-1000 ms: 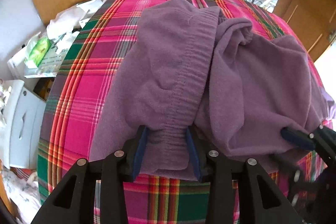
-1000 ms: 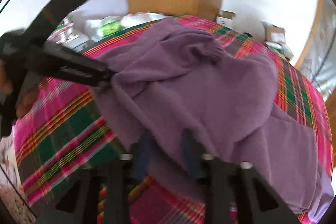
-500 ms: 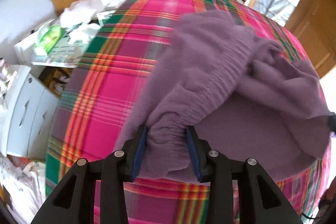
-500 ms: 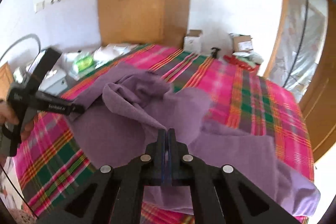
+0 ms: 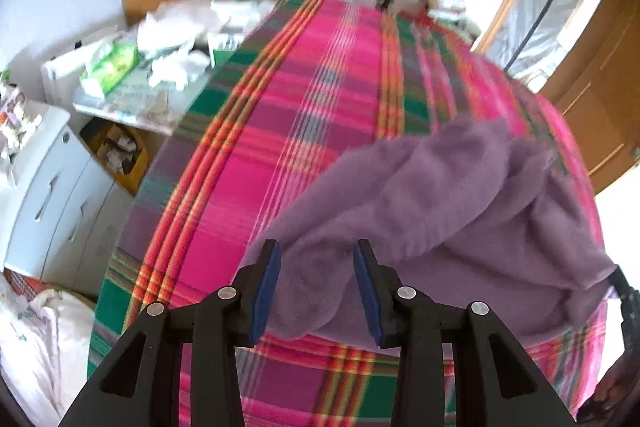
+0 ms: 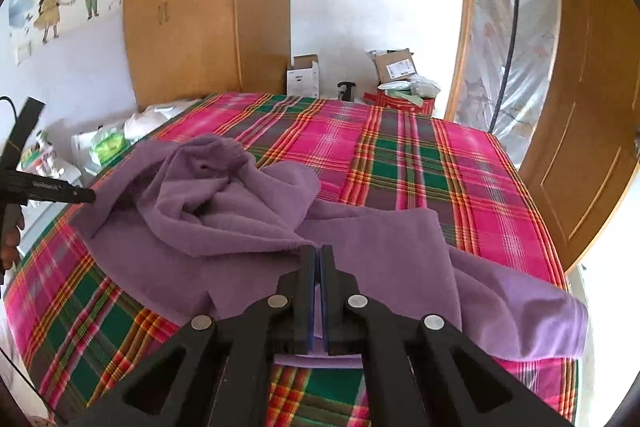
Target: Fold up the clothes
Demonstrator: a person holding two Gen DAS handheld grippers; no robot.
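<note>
On the bed (image 6: pixel 420 163), with its bright pink, green and red checked cover, lies a purple garment (image 6: pixel 248 223). It is soft and fuzzy, and it sits near the front edge of the bed in a crumpled heap. One part is bunched up in folds on the left side. Another part lies flatter and spreads out to the right, where it hangs over the bed's edge.

The left gripper (image 5: pixel 316 291) reaches forward and points down at the bed. Its two fingers (image 5: pixel 266 287) have blue pads and stand a fair way apart. A thick fold of the purple garment (image 5: pixel 432 223) fills the gap between them, and the cloth touches both pads. In the right wrist view this same gripper comes in from the left side, level with the bed, with its tip at the far left corner of the garment. A bit of the person's hand (image 6: pixel 10 235) shows behind it.

The right gripper (image 6: pixel 317 267) points forward and low over the front of the bed. Its fingers are pressed almost together, with a thin edge of the purple garment pinched between them.

Beside the bed is a white cabinet (image 5: pixel 52 195) with messy papers (image 5: pixel 168 47) near it. A wooden wardrobe (image 6: pixel 200 7) stands at the back wall.
</note>
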